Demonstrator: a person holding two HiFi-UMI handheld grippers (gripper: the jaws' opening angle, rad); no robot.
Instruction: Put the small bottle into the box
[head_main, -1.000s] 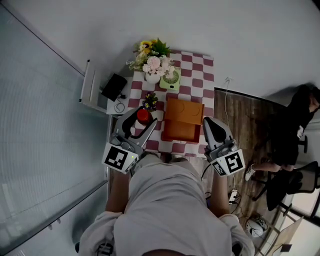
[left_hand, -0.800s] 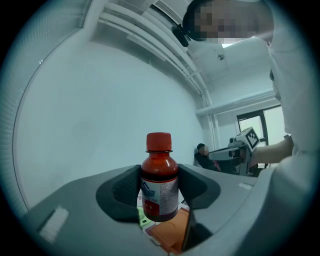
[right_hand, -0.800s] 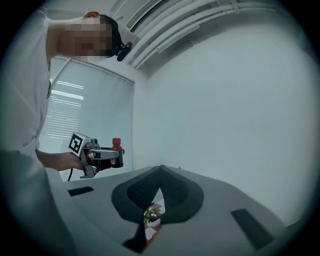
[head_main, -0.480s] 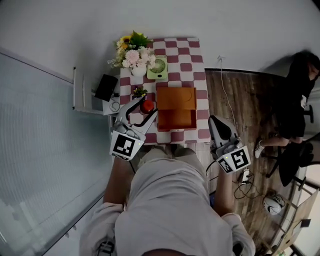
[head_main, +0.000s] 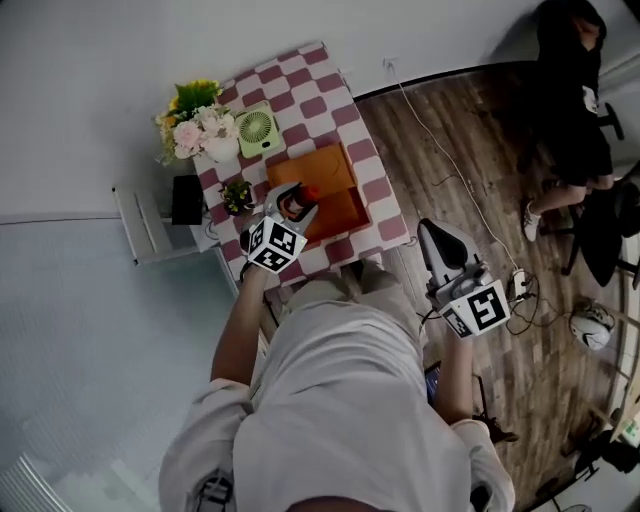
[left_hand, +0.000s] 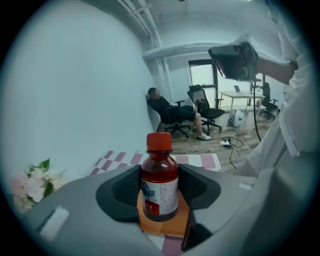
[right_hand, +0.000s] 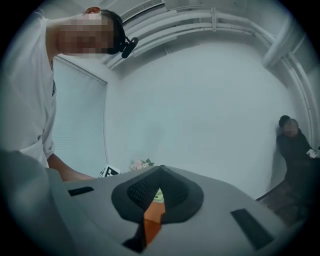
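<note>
In the left gripper view a small brown bottle (left_hand: 159, 182) with a red cap and a white label stands upright between the jaws of my left gripper (left_hand: 159, 186), which is shut on its body. The open orange box (left_hand: 167, 226) lies right beneath it. The head view shows the left gripper (head_main: 298, 200) holding the bottle (head_main: 301, 206) over the near left part of the box (head_main: 325, 168). My right gripper (head_main: 429, 231) hangs off the table's right side, above the floor, shut and holding nothing. In its own view the right gripper (right_hand: 156, 197) leaves only a thin slit.
The red-checked table (head_main: 330, 95) also carries a flower bouquet (head_main: 198, 122), a green fan (head_main: 258, 130) and a small potted plant (head_main: 237, 195). A white rack (head_main: 148, 225) stands to its left. Cables (head_main: 518, 285) lie on the wooden floor; a person (head_main: 570, 100) sits at the far right.
My left gripper has carried the bottle rightward from beside the box to above it. The right gripper has drawn back off the table's right side. The head view has swung round.
</note>
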